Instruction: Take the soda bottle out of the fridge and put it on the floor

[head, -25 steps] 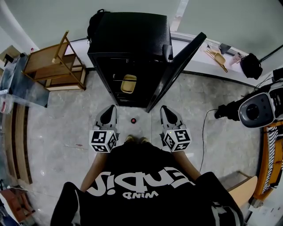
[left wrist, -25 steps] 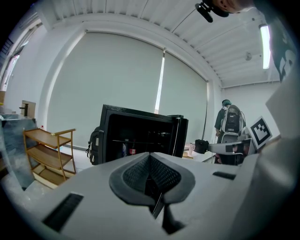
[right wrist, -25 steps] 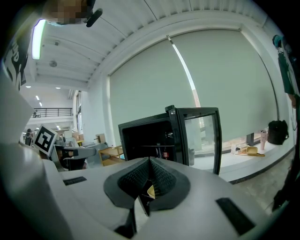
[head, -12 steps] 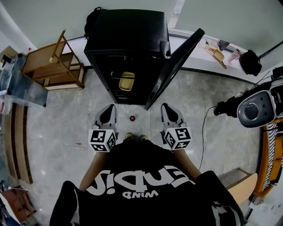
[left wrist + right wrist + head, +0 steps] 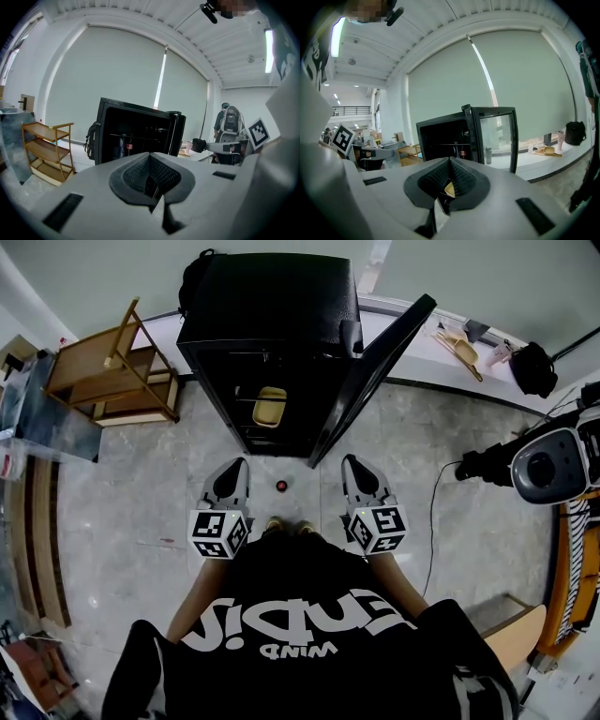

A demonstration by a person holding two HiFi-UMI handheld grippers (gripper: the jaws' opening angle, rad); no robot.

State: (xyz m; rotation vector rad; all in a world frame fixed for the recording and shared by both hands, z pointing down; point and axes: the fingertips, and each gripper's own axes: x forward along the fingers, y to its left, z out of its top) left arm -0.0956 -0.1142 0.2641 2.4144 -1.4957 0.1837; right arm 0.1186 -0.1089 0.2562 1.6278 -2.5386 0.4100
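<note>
Left gripper [image 5: 232, 470]: hovering clenched and empty, pads meeting with nothing between them, pointing toward the fridge [image 5: 272, 296].
Right gripper [image 5: 354, 465]: likewise clenched and empty, hovering level with its partner and facing the open door [image 5: 375, 371].
Soda bottle [image 5: 281, 486]: judged to be the small red-topped item standing on the floor [image 5: 122, 512], just in front of the fridge opening, between the two grippers and touching neither.
Step in hand: placement is looking complete; both grippers are holding clear.
Method: keeping both grippers raised and apart from the bottle is advisable. Any retreat is best going straight back, with the shoes [image 5: 274, 525] lifting away and not sweeping sideways; they are standing near the bottle and a nudge is likely tipping it.
Hidden: the bottle is showing only from above, so its body and label are not readable. Neither gripper view is showing it, the gripper bodies covering the floor there.
Unclear: a red-labelled item [image 5: 127, 146] is sitting on a fridge shelf, too small to name. A yellow tub [image 5: 270, 407] lower down is partly cut off by the fridge frame.
</note>
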